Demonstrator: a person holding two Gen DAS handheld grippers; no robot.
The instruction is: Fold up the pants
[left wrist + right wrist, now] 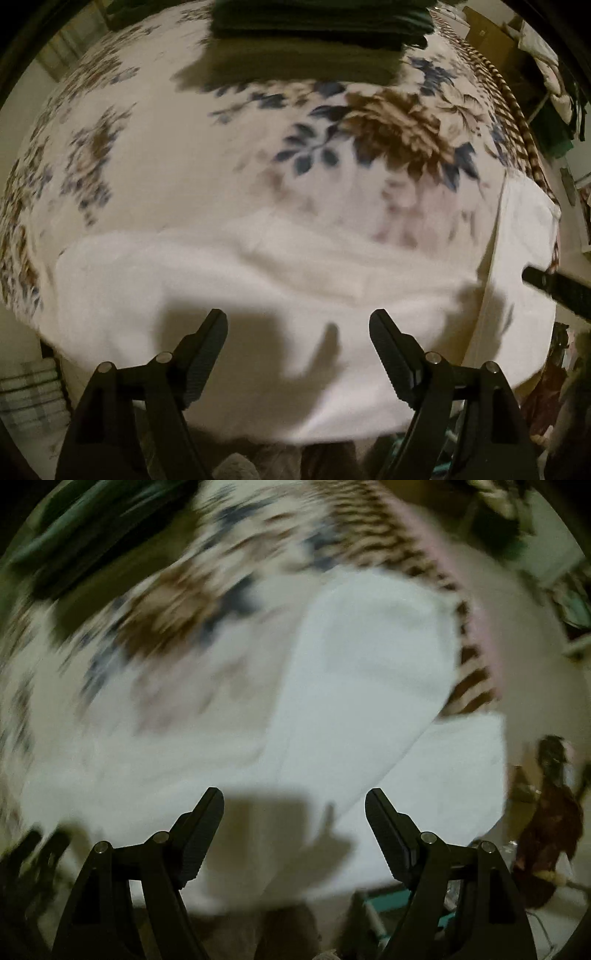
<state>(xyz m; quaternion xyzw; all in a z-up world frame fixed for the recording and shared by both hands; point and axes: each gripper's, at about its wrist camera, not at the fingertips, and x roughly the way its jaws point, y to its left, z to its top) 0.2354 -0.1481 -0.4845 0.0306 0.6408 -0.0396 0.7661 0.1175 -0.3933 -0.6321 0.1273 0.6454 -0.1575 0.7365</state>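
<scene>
Left wrist: white pants (258, 280) lie lengthwise left-to-right.

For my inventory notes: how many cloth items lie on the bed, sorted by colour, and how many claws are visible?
White pants: 1
Dark green folded garment stack: 1 (the number of pieces inside cannot be told)
Floral bedspread: 1
Claws: 2, left claw and right claw, both open and empty
Total: 5

One white pants (258, 280), one floral bedspread (155, 155), one dark folded-clothes stack (317, 22), two grippers: left gripper (298, 325), right gripper (294, 803).
</scene>
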